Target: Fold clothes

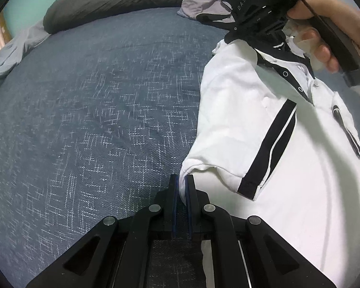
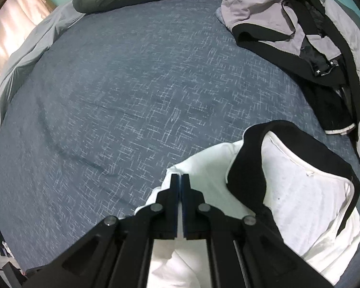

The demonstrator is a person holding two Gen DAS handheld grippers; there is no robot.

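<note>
A white polo shirt [image 1: 288,144] with a black collar [image 2: 249,168] and black sleeve bands lies on the blue bedspread [image 1: 96,108], at the right in the left wrist view. My left gripper [image 1: 182,180] is shut on the shirt's white edge near a sleeve; cloth shows between its pads. My right gripper [image 2: 180,176] is shut on white fabric just left of the collar. In the left wrist view the right gripper [image 1: 274,42] sits at the collar end, held by a hand [image 1: 324,48].
A grey and black garment [image 2: 288,24] lies crumpled at the far right of the bed. A dark pillow [image 1: 120,0] runs along the far edge. A light grey sheet [image 2: 36,45] hangs at the left, near a curtain [image 2: 9,28]. Bare bedspread [image 2: 132,96] spreads left of the shirt.
</note>
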